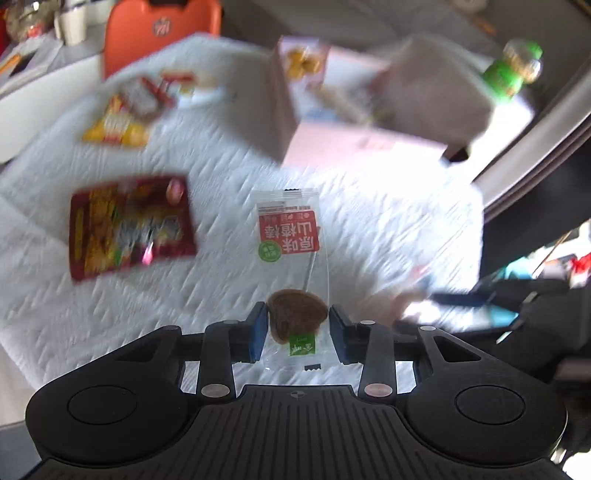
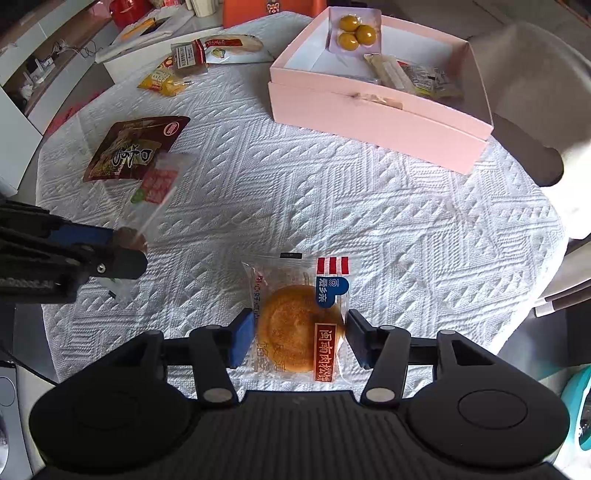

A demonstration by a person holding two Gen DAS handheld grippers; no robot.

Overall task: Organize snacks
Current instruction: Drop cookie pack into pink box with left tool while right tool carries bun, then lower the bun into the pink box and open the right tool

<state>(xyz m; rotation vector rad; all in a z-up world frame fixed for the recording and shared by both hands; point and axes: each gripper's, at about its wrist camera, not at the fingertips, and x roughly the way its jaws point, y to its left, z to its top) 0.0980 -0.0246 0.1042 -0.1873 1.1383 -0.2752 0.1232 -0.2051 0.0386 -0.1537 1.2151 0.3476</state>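
My left gripper is shut on a clear hawthorn-stick packet with a red label; its blue pads press the brown disc at the lower end. The right wrist view shows that gripper at the left, holding the packet above the cloth. My right gripper is shut on a wrapped round golden pastry, one pad against each side of it, low over the white quilted cloth. An open pink box stands at the far right with several snacks inside.
A dark red snack bag lies at the left of the cloth. A yellow packet and other wrapped snacks lie further back. A green bottle stands beyond the box, and an orange chair is behind the table.
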